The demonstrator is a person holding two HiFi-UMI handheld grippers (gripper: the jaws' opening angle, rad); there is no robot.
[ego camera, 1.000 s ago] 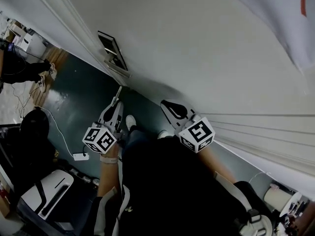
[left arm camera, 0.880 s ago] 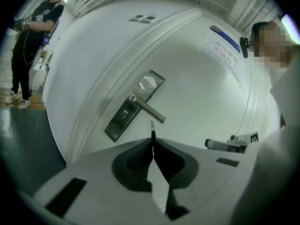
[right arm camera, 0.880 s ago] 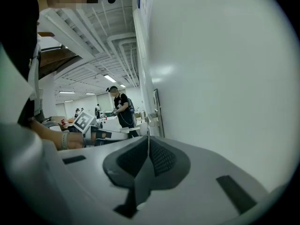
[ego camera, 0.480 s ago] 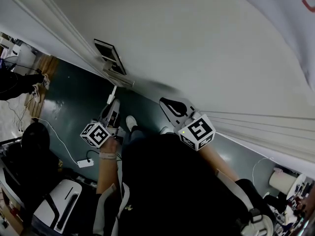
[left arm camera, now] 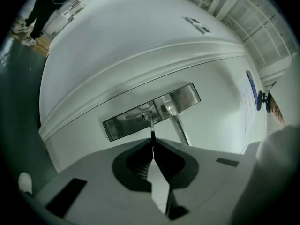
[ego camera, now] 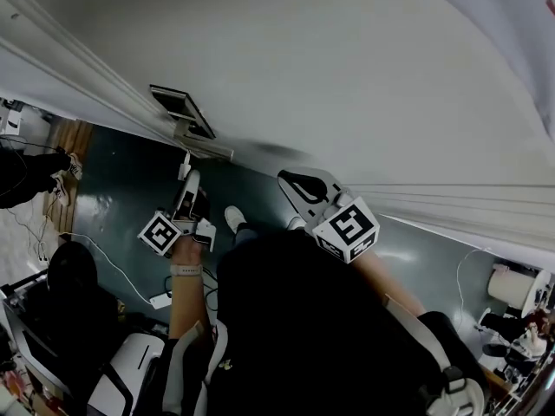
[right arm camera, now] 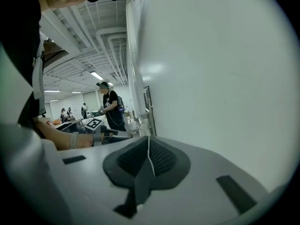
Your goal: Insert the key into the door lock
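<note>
One key [left arm camera: 152, 131], clamped edge-on between the closed fingers of the left gripper [left arm camera: 153, 143], just below the centre of the left gripper view. Blade pointing up at one metal lock plate [left arm camera: 123, 124], tip just right of the single keyhole [left arm camera: 142, 117]; not yet inserted, contact with the metal impossible to tell. Plate slanted across mid-frame and rising to the right, carrying one lever handle [left arm camera: 177, 123] close beside the key and running down and right. All set in one white door [left arm camera: 117, 55], with a raised moulding curving above the plate.

In the head view, the key [ego camera: 185, 166] a small pale sliver left of centre, at the tip of the left gripper [ego camera: 188, 180], just below the handle [ego camera: 205, 147] and lock plate [ego camera: 181, 109]. Behind it one marker cube [ego camera: 160, 232] and the left hand [ego camera: 185, 251].

Right of centre, the right gripper [ego camera: 293, 183], well apart from the lock and near the door face, with the second marker cube [ego camera: 347, 229] behind it. In the right gripper view, right gripper [right arm camera: 149, 149] closed on nothing, only a thin pale seam between the two dark pads. Door surface across the right half of that frame; at mid-left one standing person [right arm camera: 111, 109] in a cap.

Dark green floor [ego camera: 130, 172] at the left of the head view, and one white shoe [ego camera: 232, 218] low between the two grippers.
</note>
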